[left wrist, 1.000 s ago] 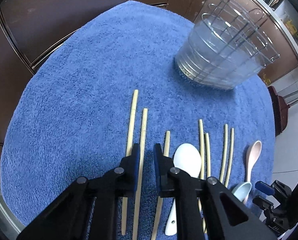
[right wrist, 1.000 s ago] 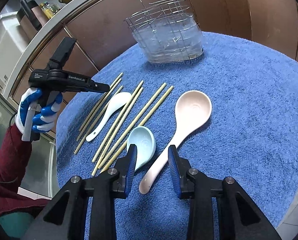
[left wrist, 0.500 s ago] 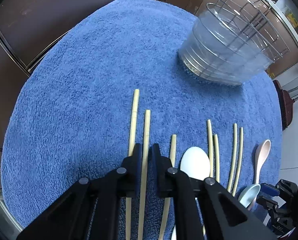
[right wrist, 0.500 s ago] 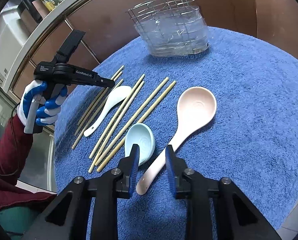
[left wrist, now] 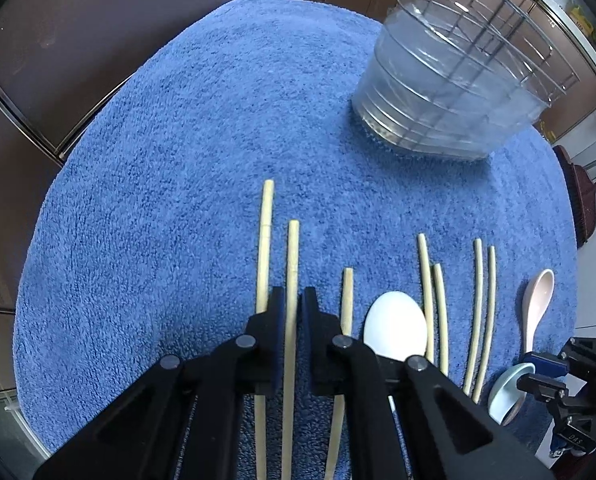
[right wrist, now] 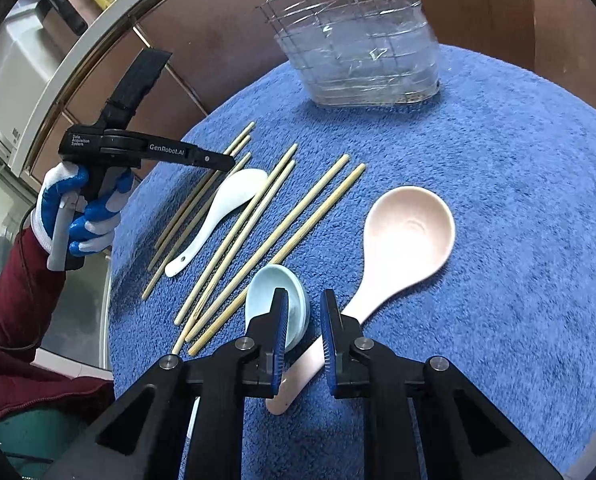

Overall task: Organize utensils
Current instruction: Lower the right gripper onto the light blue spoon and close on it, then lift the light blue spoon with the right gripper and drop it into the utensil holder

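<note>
— What's my left gripper (left wrist: 291,304) on?
— It pinches one chopstick (left wrist: 291,264), frame centre; another chopstick (left wrist: 265,240) lies just left.
— And my right gripper (right wrist: 304,312)?
— It's parted, straddling the pink spoon (right wrist: 406,236) handle; the pale blue spoon (right wrist: 261,296) crowds its left finger. The holder (right wrist: 362,60) stands at the top.

Blue towel-covered table (right wrist: 518,200): chopsticks (right wrist: 298,220), three spoons (right wrist: 398,248), clear wire-framed utensil holder (right wrist: 362,60).
</note>
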Motion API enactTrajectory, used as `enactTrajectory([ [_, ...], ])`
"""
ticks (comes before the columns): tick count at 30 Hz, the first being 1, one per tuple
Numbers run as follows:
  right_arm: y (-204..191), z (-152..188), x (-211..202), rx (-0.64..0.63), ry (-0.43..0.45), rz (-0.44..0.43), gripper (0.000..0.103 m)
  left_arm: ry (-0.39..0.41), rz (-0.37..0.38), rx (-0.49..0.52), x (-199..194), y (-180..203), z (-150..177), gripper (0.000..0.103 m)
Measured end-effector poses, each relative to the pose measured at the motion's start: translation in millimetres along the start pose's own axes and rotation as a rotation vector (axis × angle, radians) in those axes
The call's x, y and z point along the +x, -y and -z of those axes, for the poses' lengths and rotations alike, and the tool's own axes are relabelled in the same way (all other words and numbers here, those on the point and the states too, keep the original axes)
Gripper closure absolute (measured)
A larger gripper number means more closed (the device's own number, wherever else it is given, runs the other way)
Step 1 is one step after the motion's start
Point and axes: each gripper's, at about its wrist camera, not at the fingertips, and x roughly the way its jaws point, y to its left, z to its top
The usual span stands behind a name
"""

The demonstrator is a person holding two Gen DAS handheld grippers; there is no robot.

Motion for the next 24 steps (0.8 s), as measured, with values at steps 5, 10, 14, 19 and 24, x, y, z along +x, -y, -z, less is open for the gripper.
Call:
enactTrajectory([
  [5, -1, -5, 14, -0.023, -0.047, -0.028, 0.088, 0.010, -0.013, 0.010, 0, 4, 1, 0.098],
  [10, -1, -6, 17, -0.036, -0.049, -0.038, 0.095, 0.036, -0.012, 0.008, -7, 2, 11, 0.098],
  [14, -5, -2, 5, -0.033, -0.010, -0.024, 0.096, 0.080, -0.015, 0.018, -23, 2, 23, 0.098],
  [19, -22, 2, -18, -0.059, 0.048, 0.019, 0.096, 0.165, -0.005, 0.022, -56, -3, 41, 0.098],
  [24, -49, 9, -45, -0.104, 0.115, 0.091, 0.095, 0.291, 0.006, 0.035, -103, -4, 60, 0.098],
])
